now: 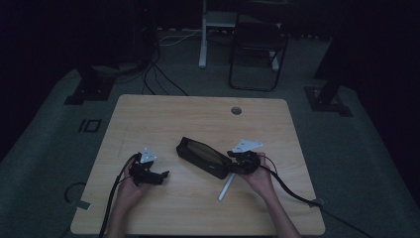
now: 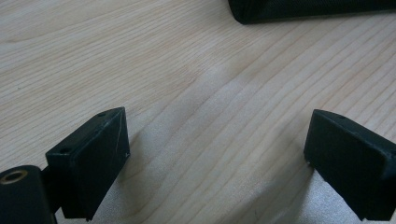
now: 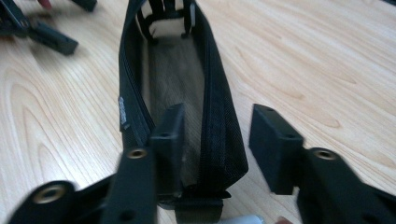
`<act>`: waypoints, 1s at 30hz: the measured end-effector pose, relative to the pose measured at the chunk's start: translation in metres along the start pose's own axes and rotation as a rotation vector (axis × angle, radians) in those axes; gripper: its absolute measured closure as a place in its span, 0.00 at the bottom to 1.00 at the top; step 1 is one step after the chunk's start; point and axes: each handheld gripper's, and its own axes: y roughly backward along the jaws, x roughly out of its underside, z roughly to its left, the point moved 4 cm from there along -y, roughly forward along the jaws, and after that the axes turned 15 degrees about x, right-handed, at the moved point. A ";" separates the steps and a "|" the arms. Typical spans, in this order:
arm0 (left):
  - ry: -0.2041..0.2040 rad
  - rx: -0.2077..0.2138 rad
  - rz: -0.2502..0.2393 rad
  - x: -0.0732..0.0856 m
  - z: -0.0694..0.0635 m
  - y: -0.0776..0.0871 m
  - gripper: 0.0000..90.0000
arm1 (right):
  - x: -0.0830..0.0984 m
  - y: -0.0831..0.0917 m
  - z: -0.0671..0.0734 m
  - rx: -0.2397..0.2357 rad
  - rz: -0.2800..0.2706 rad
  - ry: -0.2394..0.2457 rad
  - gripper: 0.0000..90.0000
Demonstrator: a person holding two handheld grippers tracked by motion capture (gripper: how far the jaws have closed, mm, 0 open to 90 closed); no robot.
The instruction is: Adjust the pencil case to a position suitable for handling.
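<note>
A long black zip pouch (image 1: 203, 156) lies open and slanted in the middle of the wooden table (image 1: 163, 114). My right gripper (image 1: 229, 166) is at its near end. In the right gripper view the jaws (image 3: 217, 135) straddle the pouch's (image 3: 173, 74) right wall, one jaw inside and one outside, with gaps on both sides, so it is open. A white pen (image 1: 226, 187) lies on the table just below that hand. My left gripper (image 1: 162, 176) rests to the left of the pouch, open over bare wood (image 2: 217, 149), with the pouch's edge (image 2: 303, 9) farther off.
A round cable hole (image 1: 236, 110) sits near the table's far edge. Beyond the table stand a dark chair (image 1: 257, 49) and a white desk leg (image 1: 202, 34), with cables on the floor. Each gripper's cable trails toward the front edge.
</note>
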 end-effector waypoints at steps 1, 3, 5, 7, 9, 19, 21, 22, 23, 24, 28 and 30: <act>0.000 0.000 -0.001 0.000 0.000 0.000 0.08 | -0.001 0.002 0.000 0.008 -0.008 -0.007 0.55; 0.000 0.000 0.000 0.000 0.000 0.000 0.08 | -0.002 0.007 -0.001 0.015 -0.024 -0.016 0.49; 0.000 0.000 0.000 0.000 0.000 0.000 0.08 | -0.003 0.012 -0.001 0.034 -0.034 -0.017 0.45; 0.000 0.000 0.000 0.000 0.000 0.000 0.08 | -0.003 0.016 -0.001 0.050 -0.040 -0.019 0.42; 0.000 0.000 -0.001 0.000 0.000 0.000 0.08 | -0.001 0.020 -0.001 0.054 -0.048 -0.037 0.38; 0.000 0.000 0.000 0.000 0.000 0.000 0.08 | 0.015 0.038 -0.003 0.099 -0.044 -0.098 0.20; 0.000 0.000 0.000 0.000 0.000 0.000 0.08 | 0.020 0.039 -0.002 0.111 -0.033 -0.101 0.18; 0.000 0.000 0.000 0.000 0.000 0.000 0.08 | 0.021 0.039 -0.001 0.115 -0.030 -0.102 0.17; 0.000 0.000 -0.001 0.000 0.000 0.000 0.08 | 0.023 0.039 0.000 0.119 -0.022 -0.098 0.17; 0.001 0.000 -0.001 0.000 0.000 0.000 0.08 | 0.024 0.038 0.001 0.119 -0.020 -0.093 0.16; 0.001 0.000 -0.001 0.000 0.000 0.000 0.08 | 0.031 0.035 0.008 0.114 -0.002 -0.082 0.16; 0.000 0.000 0.000 0.000 0.000 0.000 0.08 | 0.033 0.033 0.011 0.108 0.008 -0.081 0.16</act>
